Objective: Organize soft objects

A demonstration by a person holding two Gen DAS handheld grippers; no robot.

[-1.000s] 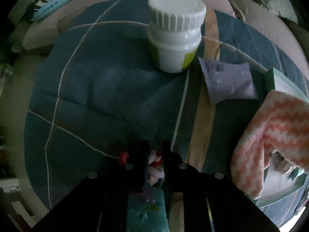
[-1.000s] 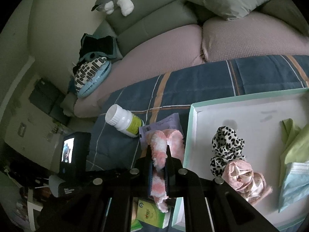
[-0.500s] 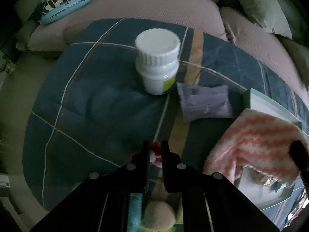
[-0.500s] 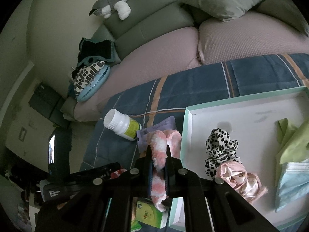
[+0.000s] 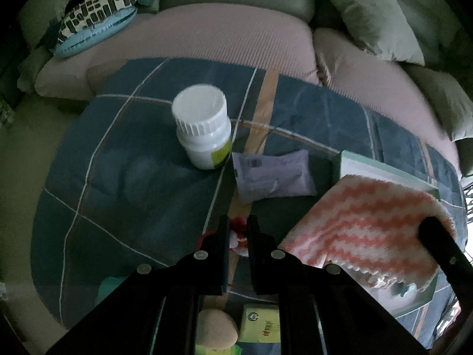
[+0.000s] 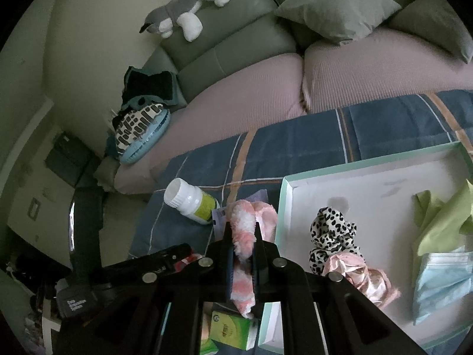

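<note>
The right gripper (image 6: pixel 243 233) held a pink-and-white cloth (image 6: pixel 244 254) pinched between its fingers, just beside the tray's (image 6: pixel 369 165) left rim. The left gripper (image 5: pixel 237 230) clamped a small red-and-white item (image 5: pixel 238 232) above the blanket (image 5: pixel 142 177).

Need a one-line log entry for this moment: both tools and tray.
left tool: shut on red-white item | right tool: shut on pink towel | tray: scrunchies, masks inside

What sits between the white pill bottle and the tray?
In the left wrist view, a purple packet lies flat on the blanket between the pill bottle and the tray.
</note>
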